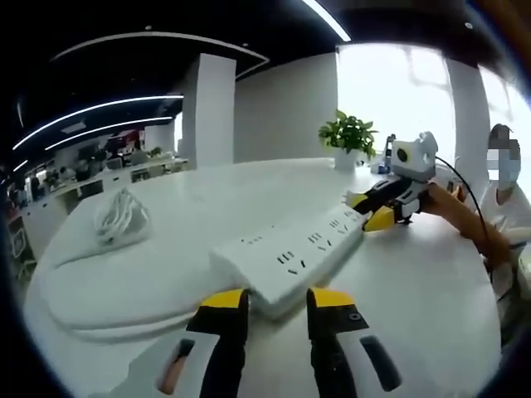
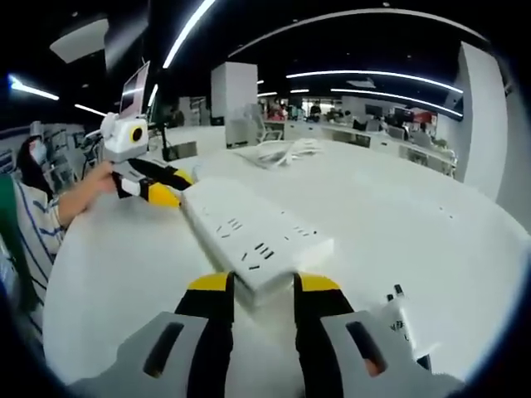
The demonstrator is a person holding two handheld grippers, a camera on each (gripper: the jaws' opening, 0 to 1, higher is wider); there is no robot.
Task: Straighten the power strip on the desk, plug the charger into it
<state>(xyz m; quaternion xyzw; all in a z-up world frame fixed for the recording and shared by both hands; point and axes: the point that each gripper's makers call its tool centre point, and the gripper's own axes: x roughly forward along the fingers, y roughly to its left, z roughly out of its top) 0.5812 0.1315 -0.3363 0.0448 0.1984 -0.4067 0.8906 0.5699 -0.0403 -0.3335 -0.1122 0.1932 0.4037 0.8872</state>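
The power strip (image 1: 292, 253) looks rigid, light and smooth-skinned, likely to skid on the white surface (image 1: 415, 282), so it is best gripped across its narrow ends. It is a long white bar with rows of sockets, lying flat. The left gripper (image 1: 277, 300) and right gripper (image 2: 255, 283) each straddle one end, jaws apart, not visibly clamped.

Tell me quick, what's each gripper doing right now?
Left gripper: open, jaws either side of the power strip end.
Right gripper: open, at its other end.
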